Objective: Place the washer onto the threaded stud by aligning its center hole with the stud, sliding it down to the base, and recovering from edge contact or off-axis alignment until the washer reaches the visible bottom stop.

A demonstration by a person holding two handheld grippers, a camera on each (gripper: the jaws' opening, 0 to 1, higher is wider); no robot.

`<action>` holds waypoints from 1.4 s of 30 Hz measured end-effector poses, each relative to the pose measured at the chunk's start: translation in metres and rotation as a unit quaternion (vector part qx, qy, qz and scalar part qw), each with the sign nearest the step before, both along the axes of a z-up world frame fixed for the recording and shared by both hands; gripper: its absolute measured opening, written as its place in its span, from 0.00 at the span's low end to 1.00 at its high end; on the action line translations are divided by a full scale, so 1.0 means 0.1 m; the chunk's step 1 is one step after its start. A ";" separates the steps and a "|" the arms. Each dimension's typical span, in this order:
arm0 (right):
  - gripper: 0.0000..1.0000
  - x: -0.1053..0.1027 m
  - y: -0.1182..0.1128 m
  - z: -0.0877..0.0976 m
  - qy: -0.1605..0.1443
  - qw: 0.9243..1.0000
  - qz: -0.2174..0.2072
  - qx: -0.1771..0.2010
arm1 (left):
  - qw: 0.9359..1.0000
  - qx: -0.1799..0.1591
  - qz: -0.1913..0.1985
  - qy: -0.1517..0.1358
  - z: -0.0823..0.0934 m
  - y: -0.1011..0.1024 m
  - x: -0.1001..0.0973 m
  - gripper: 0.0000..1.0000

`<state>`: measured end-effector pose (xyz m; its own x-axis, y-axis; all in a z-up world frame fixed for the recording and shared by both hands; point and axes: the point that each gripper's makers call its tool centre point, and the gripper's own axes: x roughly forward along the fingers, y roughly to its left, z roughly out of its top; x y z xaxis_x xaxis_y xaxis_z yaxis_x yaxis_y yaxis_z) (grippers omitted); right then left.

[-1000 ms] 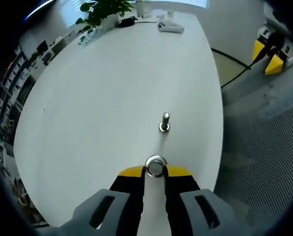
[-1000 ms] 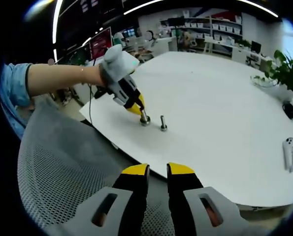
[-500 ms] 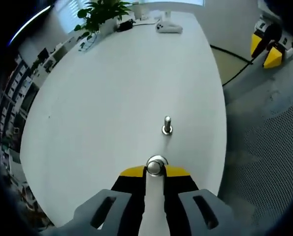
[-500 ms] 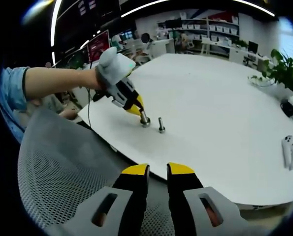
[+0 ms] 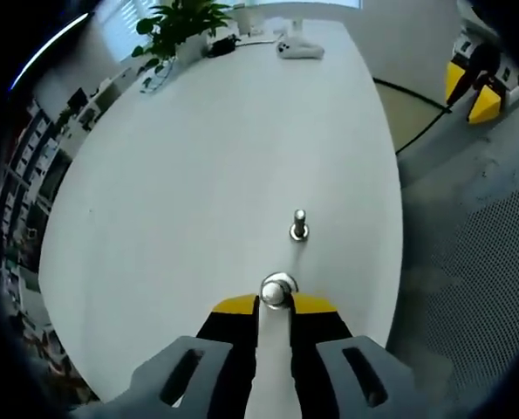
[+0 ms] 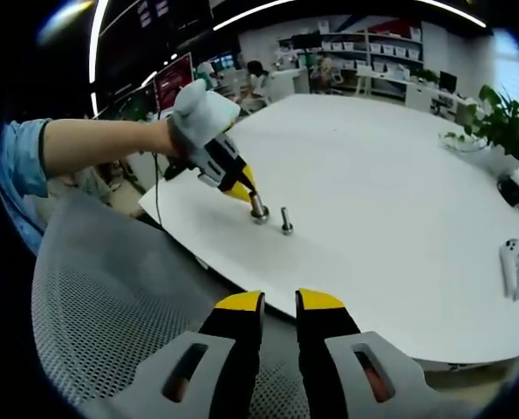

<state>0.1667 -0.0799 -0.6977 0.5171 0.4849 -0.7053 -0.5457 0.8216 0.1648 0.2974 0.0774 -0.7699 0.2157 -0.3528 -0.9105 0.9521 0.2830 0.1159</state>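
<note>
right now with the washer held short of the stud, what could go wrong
The washer sits at the very tips of the left gripper, so it may slip out. It is apart from the stud, and could catch the top edge off-axis. The stud stands near the table edge, so a dropped washer might roll off.

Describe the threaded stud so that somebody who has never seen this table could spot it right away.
Start at the big white table and go to the edge next to the mesh chair. The threaded stud is the small silver post standing upright there, on bare tabletop. The washer, in the left hand-held gripper, is a shiny ring just short of it.
</note>
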 end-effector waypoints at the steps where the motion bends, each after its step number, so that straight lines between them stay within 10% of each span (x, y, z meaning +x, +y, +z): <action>1: 0.17 0.00 0.00 0.00 0.000 1.000 0.000 0.000 | 1.000 -0.002 0.000 -0.004 0.05 0.02 -0.02 0.13; 8: 0.18 -0.03 0.02 -0.02 0.006 1.000 0.010 0.000 | 0.996 -0.076 0.017 -0.031 0.65 0.15 -0.23 0.17; 13: 0.18 -0.05 0.04 -0.02 0.010 1.000 0.015 0.001 | 0.981 -0.179 0.069 -0.037 1.19 0.24 -0.50 0.19; 17: 0.18 -0.07 0.05 -0.03 0.015 1.000 0.020 0.005 | 0.952 -0.268 0.136 -0.058 1.59 0.48 -0.71 0.23; 23: 0.18 -0.09 0.05 -0.04 0.023 1.000 0.015 0.014 | 0.880 -0.385 0.251 -0.116 1.96 0.88 -0.92 0.27; 28: 0.19 -0.13 0.07 -0.03 0.037 0.998 -0.003 0.050 | 0.854 -0.370 0.316 -0.182 1.89 1.18 -0.99 0.34; 30: 0.19 -0.11 0.06 -0.02 0.036 0.997 -0.012 0.063 | 0.848 -0.354 0.355 -0.174 1.74 1.29 -1.03 0.37; 32: 0.19 -0.12 0.05 -0.02 0.036 0.997 -0.014 0.060 | 0.822 -0.396 0.371 -0.170 1.72 1.30 -1.06 0.37; 35: 0.20 -0.14 0.10 -0.01 0.050 0.994 -0.019 0.094 | 0.802 -0.433 0.399 -0.103 1.54 1.20 -1.11 0.45; 38: 0.19 -0.17 0.16 0.01 0.052 0.993 -0.005 0.107 | 0.821 -0.399 0.389 -0.123 1.48 1.21 -1.07 0.48; 42: 0.20 -0.16 0.15 0.01 0.058 0.991 -0.017 0.122 | 0.809 -0.403 0.408 -0.132 1.44 1.31 -1.02 0.49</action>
